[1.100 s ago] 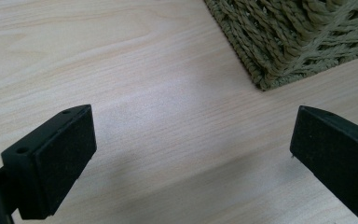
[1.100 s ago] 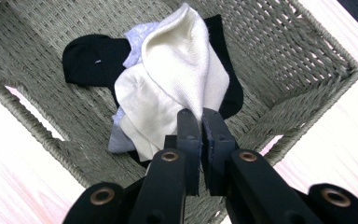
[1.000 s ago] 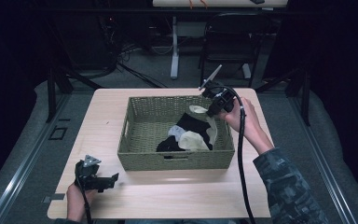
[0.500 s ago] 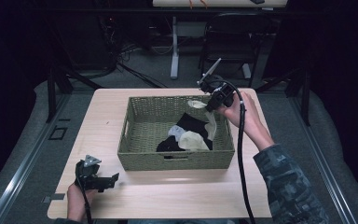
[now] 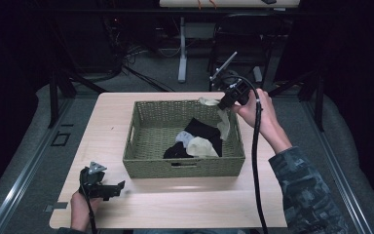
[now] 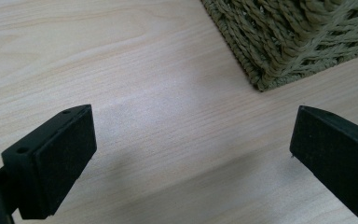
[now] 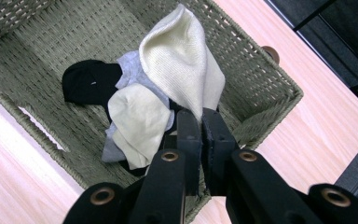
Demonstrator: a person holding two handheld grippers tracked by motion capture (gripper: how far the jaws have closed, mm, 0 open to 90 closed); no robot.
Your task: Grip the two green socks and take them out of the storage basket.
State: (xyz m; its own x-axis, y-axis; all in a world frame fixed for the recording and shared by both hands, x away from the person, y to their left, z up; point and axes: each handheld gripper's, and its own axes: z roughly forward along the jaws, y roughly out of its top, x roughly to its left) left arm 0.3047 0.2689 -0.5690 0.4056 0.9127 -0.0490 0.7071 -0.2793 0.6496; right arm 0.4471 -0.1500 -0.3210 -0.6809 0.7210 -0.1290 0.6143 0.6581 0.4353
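The cream sock [image 7: 182,70] hangs from the right gripper [image 7: 200,122], whose jaws are pressed together on one end of it. In the high view the cream sock [image 5: 221,117] dangles over the far right part of the woven basket [image 5: 141,146], its long axis running roughly up and down, pinched end on top and loose end pointing down toward the pile below. That pile lies on the basket floor: a black sock [image 7: 88,81], a grey sock [image 7: 133,70] and a second pale yellow sock [image 7: 137,119], bunched together.

The right gripper [image 5: 226,100] is held above the basket's far right corner, angled downward into it, with the right hand [image 5: 260,109] wrapped around its body and the forearm in a camouflage sleeve [image 5: 307,195] reaching in from the table's right side. A black cable trails down along the arm.

The left gripper [image 5: 119,185] lies low at the near left of the table [image 5: 175,214], held level in the left hand [image 5: 80,207], pointing toward the basket's near left corner [image 6: 279,56]. Its jaws stand wide apart with only bare table between them.
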